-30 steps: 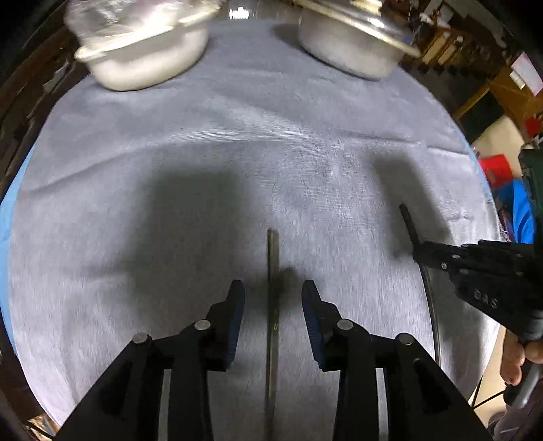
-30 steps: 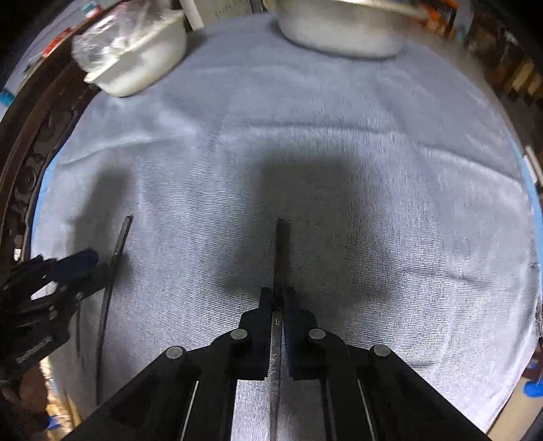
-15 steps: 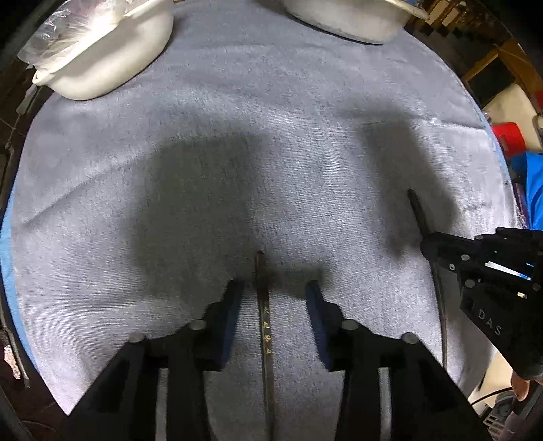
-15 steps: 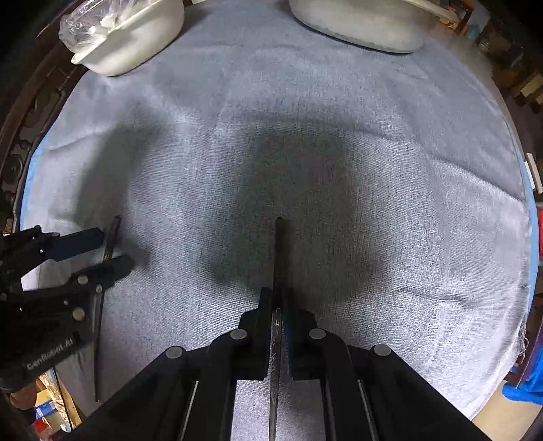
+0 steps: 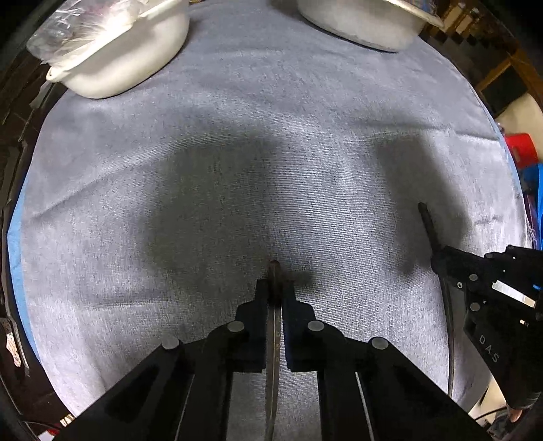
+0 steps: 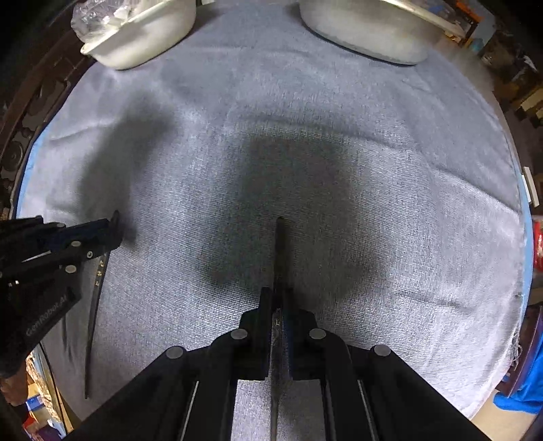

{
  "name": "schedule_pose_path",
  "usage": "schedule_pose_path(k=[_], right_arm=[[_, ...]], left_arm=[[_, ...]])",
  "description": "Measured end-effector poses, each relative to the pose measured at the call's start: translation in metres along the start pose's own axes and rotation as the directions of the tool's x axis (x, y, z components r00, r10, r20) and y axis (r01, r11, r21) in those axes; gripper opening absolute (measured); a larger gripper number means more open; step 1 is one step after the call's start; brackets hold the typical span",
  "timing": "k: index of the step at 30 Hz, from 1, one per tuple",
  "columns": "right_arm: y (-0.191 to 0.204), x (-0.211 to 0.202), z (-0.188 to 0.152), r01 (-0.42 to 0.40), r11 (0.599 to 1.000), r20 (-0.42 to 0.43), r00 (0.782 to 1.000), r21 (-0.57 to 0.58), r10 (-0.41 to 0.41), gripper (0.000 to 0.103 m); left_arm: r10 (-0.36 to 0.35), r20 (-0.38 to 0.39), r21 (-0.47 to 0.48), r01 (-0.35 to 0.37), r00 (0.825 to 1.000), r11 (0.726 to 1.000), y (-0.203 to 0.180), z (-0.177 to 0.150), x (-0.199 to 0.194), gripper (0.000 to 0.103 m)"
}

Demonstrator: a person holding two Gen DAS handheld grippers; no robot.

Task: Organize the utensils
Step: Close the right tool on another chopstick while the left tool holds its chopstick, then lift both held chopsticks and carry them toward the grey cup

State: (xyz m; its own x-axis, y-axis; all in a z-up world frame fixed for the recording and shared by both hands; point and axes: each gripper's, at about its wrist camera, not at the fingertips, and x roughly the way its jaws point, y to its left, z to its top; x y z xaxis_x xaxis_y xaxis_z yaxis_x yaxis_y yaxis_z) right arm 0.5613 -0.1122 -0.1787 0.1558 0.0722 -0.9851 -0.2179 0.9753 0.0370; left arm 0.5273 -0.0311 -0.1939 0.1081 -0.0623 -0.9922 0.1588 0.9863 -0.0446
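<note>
Two dark chopsticks lie lengthwise on the grey cloth (image 5: 237, 152). My left gripper (image 5: 274, 288) points down, its jaws closing onto one chopstick (image 5: 273, 356), and the pads press it just behind its far tip. From the right wrist view, that left gripper (image 6: 113, 234) and its chopstick (image 6: 93, 322) are at the left. My right gripper (image 6: 277, 295) is shut on the other chopstick (image 6: 280, 251), whose tip sticks out well past the fingers. In the left wrist view the right gripper (image 5: 437, 254) and its chopstick (image 5: 426, 220) sit at the right.
A white bowl (image 5: 118, 57) covered with a crumpled plastic bag stands at the far left of the cloth. A pale basin with a metal rim (image 5: 359, 23) stands at the far right. Dark furniture and clutter lie beyond the cloth's edges.
My left gripper slid back along its chopstick and its jaws came together on it near the tip. The right gripper stayed shut on its chopstick and drifted a little across the cloth.
</note>
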Motion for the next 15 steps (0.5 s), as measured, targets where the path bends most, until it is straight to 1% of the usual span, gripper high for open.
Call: schedule_pose_path(k=[7,11,13,15], right_arm=[[-0.002,-0.003,-0.013,-0.006,0.999,0.051,0.999,0.033,0.004,0.007],[-0.014,-0.01,-0.031,-0.025,0.997,0.081,0.997,0.068,0.019,0.006],[-0.017,-0.012,-0.039,-0.032,0.996,0.096,0.995,0.078,0.025,0.006],[-0.021,-0.014,-0.05,-0.034,0.995,0.108,0.994,0.089,0.025,0.006]], left_arm=[[0.019,0.02,-0.069,-0.018,1.0,0.997,0.005,-0.021,-0.006,0.007],[0.021,0.029,-0.118,-0.017,0.999,0.993,0.011,-0.034,-0.008,0.007],[0.023,0.032,-0.146,-0.018,0.999,0.989,0.021,-0.036,-0.007,0.007],[0.028,0.051,-0.163,-0.019,0.998,0.986,0.027,-0.044,-0.01,0.007]])
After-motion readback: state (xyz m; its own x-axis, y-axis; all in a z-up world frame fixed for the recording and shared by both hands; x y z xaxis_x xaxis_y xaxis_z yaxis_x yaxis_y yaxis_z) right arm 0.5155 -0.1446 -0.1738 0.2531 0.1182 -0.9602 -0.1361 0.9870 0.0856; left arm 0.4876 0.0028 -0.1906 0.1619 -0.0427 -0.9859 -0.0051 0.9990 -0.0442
